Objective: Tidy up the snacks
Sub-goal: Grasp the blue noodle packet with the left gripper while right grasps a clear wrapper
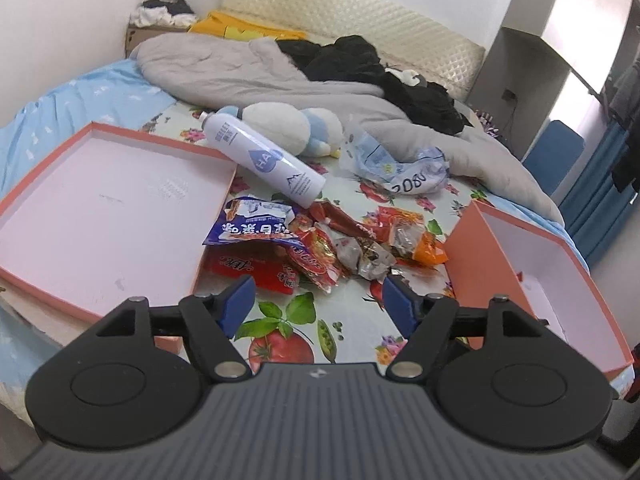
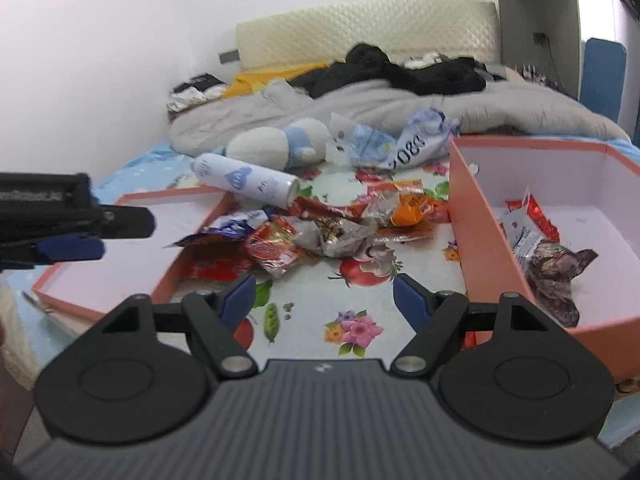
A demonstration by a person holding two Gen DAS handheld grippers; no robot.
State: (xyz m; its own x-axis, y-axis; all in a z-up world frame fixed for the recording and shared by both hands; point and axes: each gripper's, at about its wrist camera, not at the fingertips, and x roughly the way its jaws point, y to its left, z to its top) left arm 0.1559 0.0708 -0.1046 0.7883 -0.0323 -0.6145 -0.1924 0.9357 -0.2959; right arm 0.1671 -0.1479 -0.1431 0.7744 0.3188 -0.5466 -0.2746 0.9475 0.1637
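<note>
Blue-padded hand-held grippers (image 1: 316,300) (image 2: 324,296) agape over snacks (image 1: 328,240)

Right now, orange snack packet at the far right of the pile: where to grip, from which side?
Judgement: pinch the orange snack packet on its puffed right end, coming from above with the open right gripper. That end lies clear beside the deep box; its left end overlaps crumpled wrappers.

Snack pile (image 1: 332,240): I saw a loose heap of crinkled red, orange, silver and blue-white packets lying flat mid-bed, between my two boxes.
Blue-white packet (image 1: 252,222): it lay crumpled at the pile's left, overlapping the lid's corner.
Shallow lid (image 1: 100,208): salmon-edged, white inside, it sat open toward the bed's left edge.
Deep box (image 2: 560,216): salmon outside, white inside, toward the right edge, it held a dark packet (image 2: 556,276) and a red-white one (image 2: 528,220).
</note>
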